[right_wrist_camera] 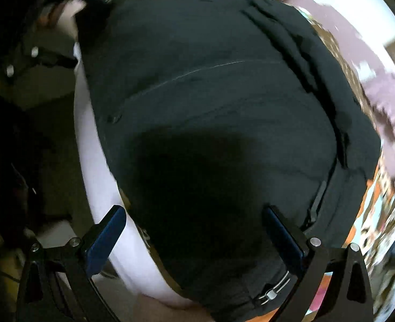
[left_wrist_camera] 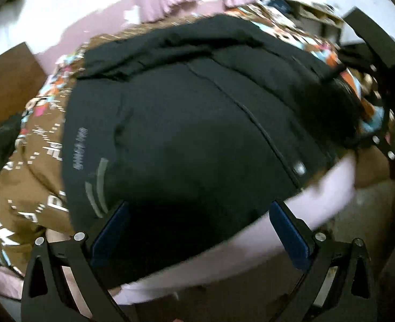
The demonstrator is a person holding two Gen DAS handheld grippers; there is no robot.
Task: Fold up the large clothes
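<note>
- The bed (left_wrist_camera: 36, 177), with a brown patterned cover, carries a black jacket (left_wrist_camera: 197, 123), which lies spread flat over most of it. The near hem of the jacket reaches the pale front edge of the bed (left_wrist_camera: 251, 241), and in the right wrist view some hem seems to hang over this edge.
- Risk, as I judge it: the jacket is thick and heavy. If only the top layer is pinched at the hem, the layers may separate when lifted, and the fold will come out uneven.
- A second risk: the two hands must lift together. If one goes faster, the jacket can twist or slide off the front edge of the bed.
- Both views are blurred, so the exact place of the hem under the fingers is hard to read.
- The left gripper (left_wrist_camera: 200, 228) hangs just above the near hem of the jacket. Its fingers (left_wrist_camera: 109, 233) stand wide apart and hold nothing; I cannot tell whether they touch the cloth.
- The right gripper (right_wrist_camera: 197, 230) is over the jacket's corner near a zipper pull (right_wrist_camera: 315, 201). Its fingers (right_wrist_camera: 283, 233) are also wide apart, with nothing between them held.
</note>
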